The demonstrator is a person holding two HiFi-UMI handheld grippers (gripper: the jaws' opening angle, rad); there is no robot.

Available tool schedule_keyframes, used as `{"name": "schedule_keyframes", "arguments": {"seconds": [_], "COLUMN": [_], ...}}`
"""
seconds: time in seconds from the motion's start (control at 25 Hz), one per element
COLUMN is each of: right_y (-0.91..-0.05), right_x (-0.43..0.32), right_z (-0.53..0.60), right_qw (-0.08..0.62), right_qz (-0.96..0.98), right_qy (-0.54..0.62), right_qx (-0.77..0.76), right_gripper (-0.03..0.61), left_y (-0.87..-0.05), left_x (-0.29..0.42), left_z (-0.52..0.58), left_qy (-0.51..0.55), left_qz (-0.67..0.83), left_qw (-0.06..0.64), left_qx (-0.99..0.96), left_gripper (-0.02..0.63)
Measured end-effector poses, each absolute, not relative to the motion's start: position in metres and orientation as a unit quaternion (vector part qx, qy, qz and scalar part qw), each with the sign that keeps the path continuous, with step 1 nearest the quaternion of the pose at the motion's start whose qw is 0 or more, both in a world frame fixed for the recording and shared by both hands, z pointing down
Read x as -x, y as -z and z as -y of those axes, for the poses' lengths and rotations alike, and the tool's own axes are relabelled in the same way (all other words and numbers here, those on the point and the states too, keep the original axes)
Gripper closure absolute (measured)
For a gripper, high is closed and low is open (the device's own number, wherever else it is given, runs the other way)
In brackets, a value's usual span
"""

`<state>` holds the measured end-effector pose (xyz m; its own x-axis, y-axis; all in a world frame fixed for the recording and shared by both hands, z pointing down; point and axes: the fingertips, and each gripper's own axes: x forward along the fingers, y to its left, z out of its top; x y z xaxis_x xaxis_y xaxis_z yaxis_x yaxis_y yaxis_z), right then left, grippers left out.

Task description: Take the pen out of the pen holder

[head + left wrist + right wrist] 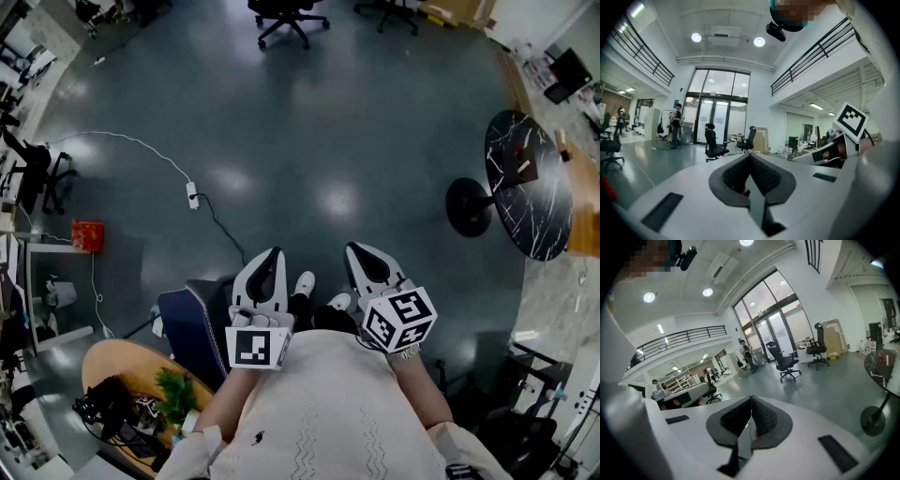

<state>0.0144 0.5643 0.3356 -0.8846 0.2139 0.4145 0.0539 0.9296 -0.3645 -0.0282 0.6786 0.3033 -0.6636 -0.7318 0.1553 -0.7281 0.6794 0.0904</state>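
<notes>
No pen or pen holder can be made out in any view. In the head view my left gripper (272, 253) and right gripper (358, 249) are held side by side close to the person's chest, pointing out over the floor. Both are shut with nothing between the jaws. The left gripper view shows its dark jaws (750, 157) pressed together, with the right gripper's marker cube (851, 120) off to the right. Likewise, the jaws (751, 400) are closed and empty in the right gripper view.
A round wooden table (117, 359) at the lower left carries a small green plant (176, 394) and dark clutter. A blue seat (192, 323) stands beside it. A black marble round table (530, 183) is at the right. A cable with power strip (192, 195) lies on the floor, and office chairs (286, 19) stand far off.
</notes>
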Motion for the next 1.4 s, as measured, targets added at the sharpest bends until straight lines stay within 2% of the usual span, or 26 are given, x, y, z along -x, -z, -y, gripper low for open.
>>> {"name": "schedule_keyframes", "arguments": {"seconds": [0.36, 0.72, 1.12, 1.4], "right_y": [-0.33, -0.305, -0.296, -0.302], "right_x": [-0.048, -0.144, -0.197, -0.211], "right_z": [-0.474, -0.396, -0.34, -0.299], "right_qw": [0.195, 0.15, 0.16, 0.158], "right_qz": [0.962, 0.955, 0.96, 0.955], "right_qy": [-0.19, -0.195, -0.176, -0.183], "right_qx": [-0.035, -0.166, -0.15, -0.169], "right_gripper": [0.56, 0.56, 0.56, 0.56], "left_y": [-0.302, -0.288, -0.277, -0.281], "left_x": [0.007, -0.063, -0.134, -0.14], "left_z": [-0.588, -0.49, -0.404, -0.359], "left_qy": [-0.003, -0.022, -0.024, -0.024], "left_qz": [0.859, 0.769, 0.723, 0.713], "left_qw": [0.08, 0.076, 0.068, 0.067], "left_qx": [-0.505, -0.634, -0.687, -0.697], "left_gripper": [0.603, 0.603, 0.603, 0.603]}}
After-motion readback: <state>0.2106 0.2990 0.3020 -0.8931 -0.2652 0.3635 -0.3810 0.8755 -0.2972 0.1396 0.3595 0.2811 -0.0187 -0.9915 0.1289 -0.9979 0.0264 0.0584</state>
